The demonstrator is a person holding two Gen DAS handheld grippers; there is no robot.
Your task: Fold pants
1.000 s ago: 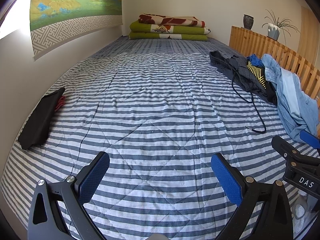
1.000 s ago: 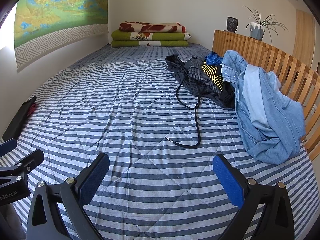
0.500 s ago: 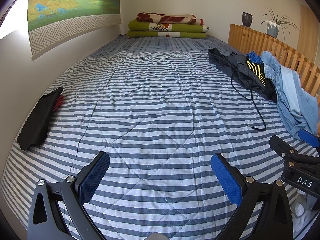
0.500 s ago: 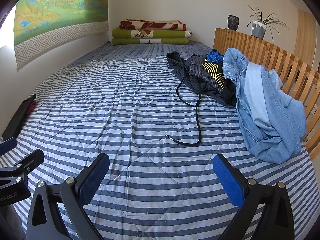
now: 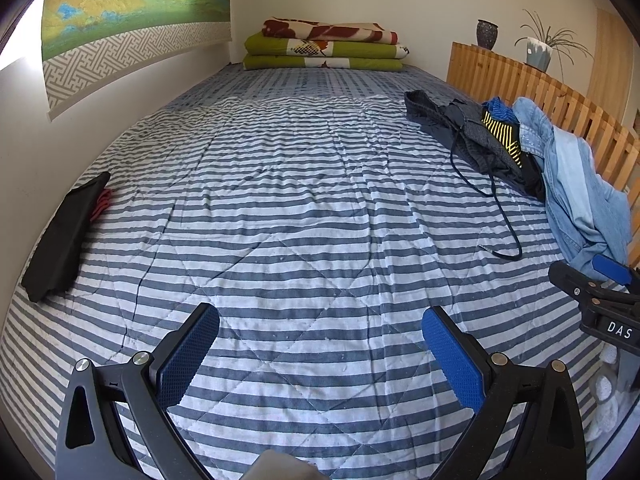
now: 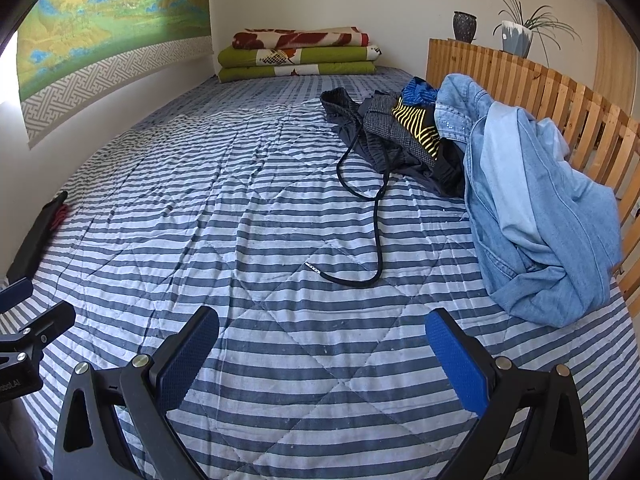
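Light blue denim pants (image 6: pixel 540 216) lie crumpled at the right side of the striped bed, against the wooden rail; they also show in the left wrist view (image 5: pixel 576 184). Behind them sits a heap of dark clothes (image 6: pixel 400 136) with a long black drawstring (image 6: pixel 376 216) trailing onto the cover. My left gripper (image 5: pixel 320 344) hovers open over the bare striped cover near the front edge. My right gripper (image 6: pixel 322 346) is open too, a short way left of and in front of the denim pants. Neither holds anything.
A folded black garment (image 5: pixel 64 236) lies at the left edge by the wall. Stacked green and red blankets (image 5: pixel 324 46) sit at the far end. A slatted wooden rail (image 6: pixel 560 108) with a vase and a potted plant (image 6: pixel 516 32) runs along the right side.
Both grippers have drifted slightly forward over the bed and tilted a little; the clothes have not moved. Both stay open.
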